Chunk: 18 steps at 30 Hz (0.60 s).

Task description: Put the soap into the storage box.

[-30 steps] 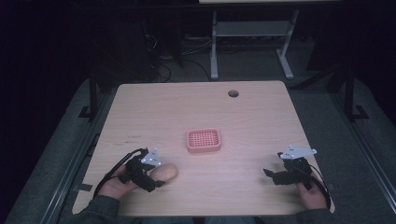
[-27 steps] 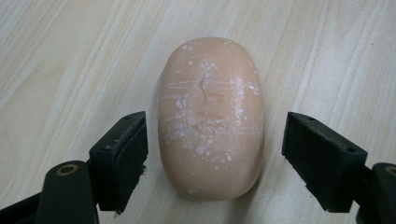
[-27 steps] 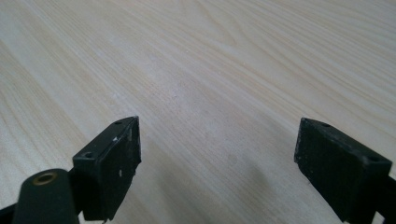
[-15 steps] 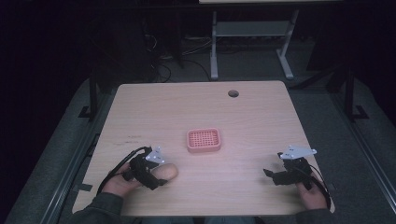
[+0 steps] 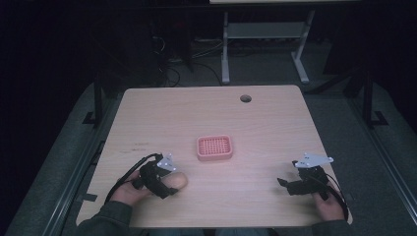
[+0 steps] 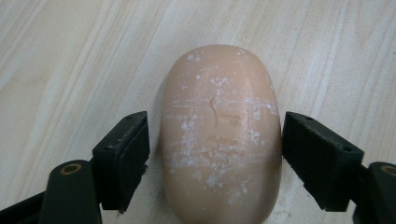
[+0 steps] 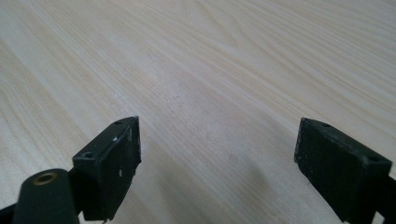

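I have the left claw (image 6: pixel 215 140) low over the tabletop (image 5: pixel 172 113), near its front left corner, with the tan soap bar (image 6: pixel 219 135) lying flat between its jaws. The jaws are spread: a thin gap shows on the one side, and on the other I cannot tell whether the pad touches. The pink slotted soap dish (image 5: pixel 214 147) sits mid-tabletop, well apart from the bar. My right claw (image 7: pixel 219 168) hovers at the front right, jaws wide apart over bare wood.
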{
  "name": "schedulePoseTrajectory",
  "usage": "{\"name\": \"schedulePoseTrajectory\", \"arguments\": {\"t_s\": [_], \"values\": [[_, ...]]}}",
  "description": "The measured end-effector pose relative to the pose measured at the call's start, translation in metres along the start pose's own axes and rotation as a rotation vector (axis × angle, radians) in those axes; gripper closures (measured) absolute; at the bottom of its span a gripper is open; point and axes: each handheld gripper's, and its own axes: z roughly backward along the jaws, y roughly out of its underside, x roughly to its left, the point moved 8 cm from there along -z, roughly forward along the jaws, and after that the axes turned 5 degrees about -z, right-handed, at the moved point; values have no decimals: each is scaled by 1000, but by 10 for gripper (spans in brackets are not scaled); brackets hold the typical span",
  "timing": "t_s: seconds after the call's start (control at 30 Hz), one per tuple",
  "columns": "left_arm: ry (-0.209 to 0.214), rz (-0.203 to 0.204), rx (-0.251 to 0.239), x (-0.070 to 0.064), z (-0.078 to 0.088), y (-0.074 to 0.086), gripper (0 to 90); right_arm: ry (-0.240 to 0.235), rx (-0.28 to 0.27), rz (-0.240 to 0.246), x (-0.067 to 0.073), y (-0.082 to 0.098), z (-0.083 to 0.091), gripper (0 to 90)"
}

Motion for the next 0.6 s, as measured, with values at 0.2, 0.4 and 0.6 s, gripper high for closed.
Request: {"name": "schedulePoseTrajectory", "arguments": {"t_s": [0.2, 0.4, 0.6], "values": [[5, 17, 14, 0, -5, 0, 278, -1, -1, 1, 0, 0, 0, 141], [16, 12, 16, -1, -6, -1, 310, -2, -2, -2, 0, 0, 0, 142], [17, 10, 20, -1, -7, -2, 314, -1, -5, -2, 0, 0, 1, 141]]}}
